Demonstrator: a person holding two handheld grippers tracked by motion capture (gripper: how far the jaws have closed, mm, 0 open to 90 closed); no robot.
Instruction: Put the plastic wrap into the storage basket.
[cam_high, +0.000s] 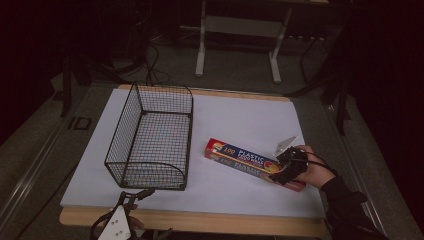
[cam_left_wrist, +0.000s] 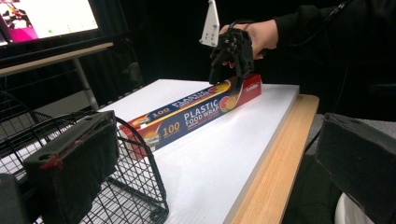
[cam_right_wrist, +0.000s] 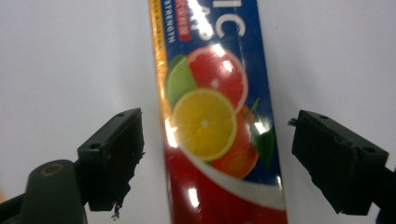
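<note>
A long red and blue box of plastic food wrap (cam_high: 245, 159) lies flat on the white board, to the right of the wire basket. My right gripper (cam_high: 286, 167) reaches down over the box's right end, where citrus fruit is printed. In the right gripper view the box (cam_right_wrist: 215, 116) runs between the two jaws with a gap on each side, so the right gripper (cam_right_wrist: 217, 158) is open. The left gripper (cam_high: 137, 195) rests at the table's near edge by the basket's front corner, open, with nothing held. From the left gripper view the box (cam_left_wrist: 187, 116) and the right gripper (cam_left_wrist: 229, 77) show farther off.
A black wire basket (cam_high: 120, 130) stands on the left of the white board (cam_high: 240, 115); its rounded end (cam_left_wrist: 149, 158) is close to my left jaw. The board lies on a wooden table (cam_high: 200, 220). Desk legs and cables stand beyond the far edge.
</note>
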